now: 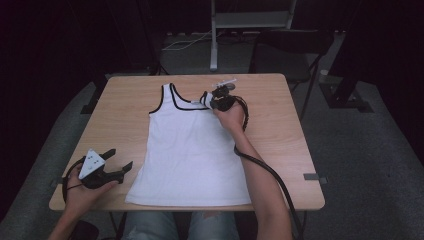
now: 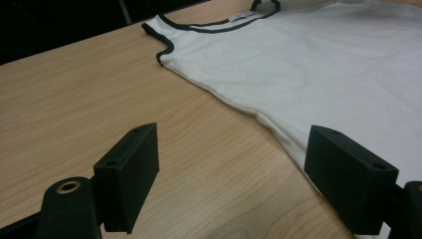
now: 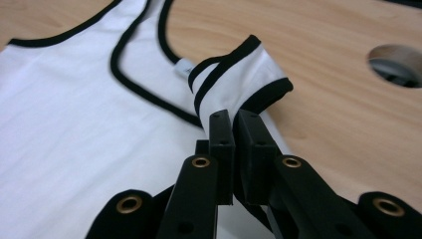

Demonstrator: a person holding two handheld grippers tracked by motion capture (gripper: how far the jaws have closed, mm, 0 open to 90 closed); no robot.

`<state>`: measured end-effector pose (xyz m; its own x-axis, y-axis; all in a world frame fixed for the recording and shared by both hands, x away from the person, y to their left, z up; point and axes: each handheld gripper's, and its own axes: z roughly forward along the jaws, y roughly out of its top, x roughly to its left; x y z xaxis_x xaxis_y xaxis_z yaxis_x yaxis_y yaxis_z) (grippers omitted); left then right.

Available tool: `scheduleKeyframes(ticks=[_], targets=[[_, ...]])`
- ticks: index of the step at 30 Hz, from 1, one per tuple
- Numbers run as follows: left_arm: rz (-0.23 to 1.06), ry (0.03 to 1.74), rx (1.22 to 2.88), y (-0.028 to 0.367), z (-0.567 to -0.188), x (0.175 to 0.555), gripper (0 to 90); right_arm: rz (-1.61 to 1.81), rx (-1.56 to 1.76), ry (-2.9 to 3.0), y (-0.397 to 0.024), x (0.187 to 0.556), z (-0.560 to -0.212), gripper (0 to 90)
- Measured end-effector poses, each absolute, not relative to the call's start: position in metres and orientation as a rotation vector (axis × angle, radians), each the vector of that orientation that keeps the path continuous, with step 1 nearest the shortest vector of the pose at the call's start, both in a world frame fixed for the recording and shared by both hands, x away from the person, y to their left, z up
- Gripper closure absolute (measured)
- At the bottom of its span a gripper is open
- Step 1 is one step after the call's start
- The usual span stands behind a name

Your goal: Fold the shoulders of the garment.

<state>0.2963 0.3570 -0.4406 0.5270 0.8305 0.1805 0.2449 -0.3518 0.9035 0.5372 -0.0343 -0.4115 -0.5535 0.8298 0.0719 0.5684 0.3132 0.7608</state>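
My right claw (image 3: 233, 134) is pinched tight on the far right strap of the white tank top (image 1: 187, 150), which lies flat mid-surface; my left claw (image 1: 116, 165) rests wide open, empty, just beside the top's near left hem. Risk: thin strap slipping out, or the top dragging and bunching if I pull. Wooden surface (image 1: 280, 125) with a cable hole, dark room, chair beyond the top.

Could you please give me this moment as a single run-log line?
right gripper: jaws shut on tank top shoulder strap | left gripper: jaws open, beside hem | tank top: flat on wooden table
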Motion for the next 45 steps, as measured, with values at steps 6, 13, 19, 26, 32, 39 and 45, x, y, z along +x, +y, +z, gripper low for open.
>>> scheduleKeyframes(ticks=[6, 13, 19, 26, 32, 39, 45], targets=[[0.821, 0.884, 1.872, 0.356, -0.441, 0.296, 21.6, 1.092, 1.226, 2.324, -0.033, 0.530, -0.420, 79.3], [0.826, 0.880, 1.875, 0.356, -0.441, 0.296, 21.6, 1.295, 1.309, 2.308, -0.044, 0.536, -0.410, 67.8], [0.825, 0.877, 1.874, 0.356, -0.441, 0.296, 21.6, 1.240, 1.384, 2.240, -0.044, 0.558, -0.401, 61.9], [0.825, 0.874, 1.875, 0.356, -0.441, 0.296, 21.6, 1.171, 1.421, 2.303, -0.029, 0.575, -0.418, 65.1], [0.824, 0.872, 1.874, 0.356, -0.441, 0.296, 21.6, 1.226, 1.377, 2.319, -0.026, 0.568, -0.421, 85.1], [0.832, 0.868, 1.880, 0.355, -0.441, 0.295, 21.6, 1.289, 1.235, 2.358, -0.023, 0.547, -0.413, 80.5], [0.830, 0.867, 1.884, 0.355, -0.441, 0.295, 21.6, 1.294, 1.103, 2.499, -0.016, 0.527, -0.421, 74.5]])
